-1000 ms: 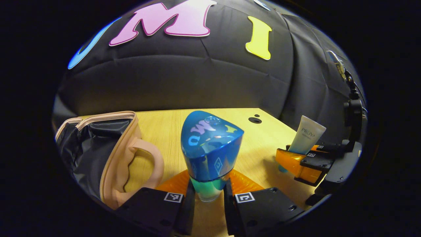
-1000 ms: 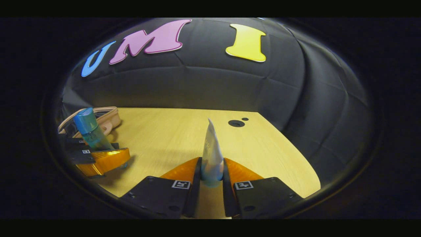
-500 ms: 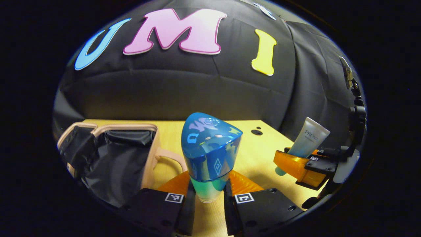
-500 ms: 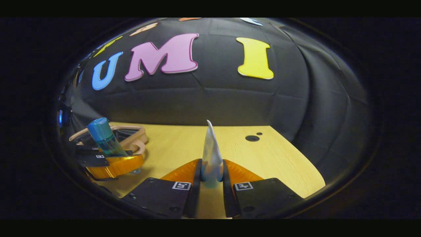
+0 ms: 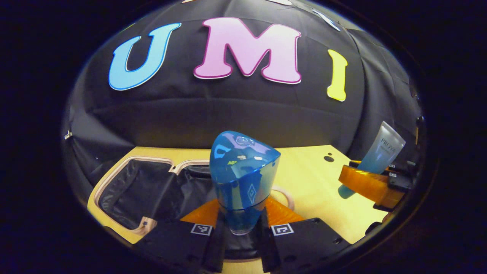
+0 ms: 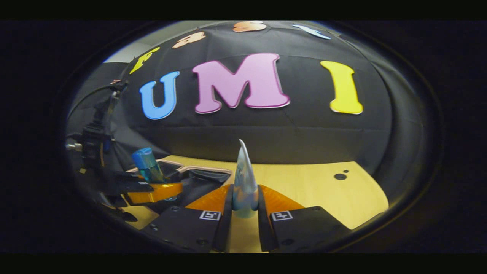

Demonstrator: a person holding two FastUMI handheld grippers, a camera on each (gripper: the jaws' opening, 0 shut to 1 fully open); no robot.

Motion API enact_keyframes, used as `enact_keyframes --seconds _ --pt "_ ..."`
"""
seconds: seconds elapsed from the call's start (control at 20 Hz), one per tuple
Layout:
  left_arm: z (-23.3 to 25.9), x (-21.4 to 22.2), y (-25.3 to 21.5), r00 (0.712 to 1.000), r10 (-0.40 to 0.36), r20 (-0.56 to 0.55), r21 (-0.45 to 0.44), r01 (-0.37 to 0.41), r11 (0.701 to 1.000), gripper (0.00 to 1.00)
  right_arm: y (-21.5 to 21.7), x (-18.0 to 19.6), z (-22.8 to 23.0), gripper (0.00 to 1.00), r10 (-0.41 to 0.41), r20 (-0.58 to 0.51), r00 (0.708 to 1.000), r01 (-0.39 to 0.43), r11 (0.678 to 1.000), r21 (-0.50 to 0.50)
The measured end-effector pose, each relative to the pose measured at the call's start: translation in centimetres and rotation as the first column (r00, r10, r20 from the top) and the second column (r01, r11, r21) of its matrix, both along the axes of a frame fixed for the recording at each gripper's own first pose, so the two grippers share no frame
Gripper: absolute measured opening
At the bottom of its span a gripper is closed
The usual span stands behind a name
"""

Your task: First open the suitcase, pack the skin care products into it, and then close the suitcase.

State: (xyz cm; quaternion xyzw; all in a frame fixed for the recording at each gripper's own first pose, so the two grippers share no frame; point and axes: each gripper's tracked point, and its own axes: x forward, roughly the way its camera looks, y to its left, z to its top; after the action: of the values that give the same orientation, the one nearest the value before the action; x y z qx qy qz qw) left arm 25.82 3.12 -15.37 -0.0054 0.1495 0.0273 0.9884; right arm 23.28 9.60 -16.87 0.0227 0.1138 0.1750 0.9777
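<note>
The suitcase (image 5: 152, 190) lies open toward the table's (image 5: 315, 182) left edge, its dark lining up; the left gripper (image 5: 241, 232) clamps a blue bottle (image 5: 243, 179) upright, held above the case's near right part; the left gripper view also shows the tube's (image 5: 376, 152) printed broad face, tilted, off by the table's right edge; the right gripper view shows that tube (image 6: 243, 182) edge-on, pinched by the right gripper (image 6: 243, 217), and the bottle (image 6: 148, 165) as a slim cylinder over the case (image 6: 198, 175).
</note>
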Motion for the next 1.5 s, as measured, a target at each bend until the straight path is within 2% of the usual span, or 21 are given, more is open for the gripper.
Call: enact_keyframes --seconds 0.05,0.15,0.25,0.3,0.35,0.45,0.5,0.6,0.65,0.7,0.75,0.8,0.85,0.9,0.95,1.0,1.05,1.2,1.35,1.45,1.5 --pt "-0.5 0.1 1.6 1.000 0.014 -0.026 0.003 -0.014 1.000 0.42 1.5 0.0 0.2 0.33 0.028 0.001 1.000 -0.028 1.000 -0.005" --pt "-2.6 -0.1 3.8 0.993 0.014 -0.117 -0.028 -0.017 0.999 0.42 4.7 0.1 -0.4 0.33 0.086 -0.026 0.996 -0.086 0.996 -0.008" --pt "-4.4 0.1 5.6 0.982 0.023 -0.185 -0.034 -0.030 0.999 0.45 7.5 0.4 -1.5 0.33 0.125 -0.073 0.989 -0.124 0.992 0.014" --pt "-5.3 0.2 6.2 0.974 0.028 -0.223 -0.036 -0.037 0.999 0.45 8.5 0.6 -2.0 0.28 0.137 -0.093 0.986 -0.136 0.991 0.017" --pt "-6.1 0.5 6.9 0.967 0.030 -0.253 -0.042 -0.042 0.998 0.42 9.2 0.7 -2.9 0.33 0.145 -0.115 0.983 -0.144 0.989 0.010" --pt "-7.8 0.9 7.3 0.947 0.036 -0.319 -0.061 -0.059 0.996 0.42 10.6 1.4 -4.6 0.27 0.157 -0.163 0.974 -0.159 0.987 0.003" --pt "-8.3 1.1 7.5 0.938 0.038 -0.344 -0.068 -0.065 0.996 0.39 11.0 1.5 -5.2 0.27 0.162 -0.180 0.970 -0.164 0.986 0.004" --pt "-9.5 1.8 7.8 0.914 0.030 -0.405 -0.089 -0.072 0.993 0.42 11.1 2.0 -6.3 0.27 0.157 -0.212 0.964 -0.163 0.987 -0.007" --pt "-10.3 2.4 7.9 0.898 0.025 -0.439 -0.100 -0.076 0.992 0.42 10.8 2.2 -7.0 0.39 0.150 -0.230 0.961 -0.157 0.988 -0.011" --pt "-10.5 2.9 8.0 0.888 0.025 -0.459 -0.104 -0.082 0.991 0.42 10.7 2.4 -7.4 0.27 0.148 -0.248 0.957 -0.153 0.988 -0.001" --pt "-10.4 3.7 8.2 0.884 0.022 -0.468 -0.101 -0.078 0.992 0.42 10.7 2.6 -7.8 0.27 0.139 -0.263 0.955 -0.142 0.990 0.009" --pt "-10.8 4.1 8.1 0.861 0.009 -0.509 -0.102 -0.071 0.992 0.42 10.6 2.7 -8.0 0.27 0.133 -0.274 0.952 -0.134 0.991 0.017" --pt "-11.1 4.3 8.0 0.839 0.002 -0.544 -0.106 -0.070 0.992 0.45 10.6 3.0 -8.3 0.33 0.128 -0.284 0.950 -0.128 0.992 0.019" --pt "-11.4 4.4 8.0 0.812 0.002 -0.584 -0.100 -0.074 0.992 0.42 10.5 3.1 -8.5 0.30 0.126 -0.294 0.948 -0.127 0.992 0.017" --pt "-11.4 5.2 8.2 0.811 -0.001 -0.584 -0.084 -0.060 0.995 0.46 10.6 3.3 -8.6 0.33 0.125 -0.299 0.946 -0.125 0.992 0.017" --pt "-11.2 5.6 8.0 0.812 -0.005 -0.584 -0.068 -0.043 0.997 0.42 10.7 3.2 -8.5 0.33 0.125 -0.300 0.946 -0.124 0.992 0.020" --pt "-11.5 5.5 7.9 0.788 0.000 -0.615 -0.054 -0.042 0.998 0.42 10.9 3.3 -8.6 0.33 0.124 -0.308 0.943 -0.123 0.992 0.021" --pt "-11.4 5.5 8.0 0.779 0.023 -0.627 -0.024 -0.049 0.998 0.42 11.4 3.7 -9.2 0.33 0.107 -0.351 0.930 -0.104 0.994 0.027" --pt "-11.1 5.2 8.2 0.793 0.050 -0.607 -0.067 -0.113 0.991 0.47 11.7 3.8 -9.6 0.33 0.105 -0.382 0.918 -0.113 0.994 0.001" --pt "-10.0 4.3 8.5 0.818 0.056 -0.573 -0.118 -0.150 0.982 0.55 11.9 3.7 -9.9 0.33 0.101 -0.402 0.910 -0.118 0.993 -0.016" --pt "-8.8 3.9 8.6 0.843 0.060 -0.535 -0.149 -0.164 0.975 0.59 12.3 3.7 -10.0 0.33 0.104 -0.422 0.901 -0.118 0.993 -0.007"
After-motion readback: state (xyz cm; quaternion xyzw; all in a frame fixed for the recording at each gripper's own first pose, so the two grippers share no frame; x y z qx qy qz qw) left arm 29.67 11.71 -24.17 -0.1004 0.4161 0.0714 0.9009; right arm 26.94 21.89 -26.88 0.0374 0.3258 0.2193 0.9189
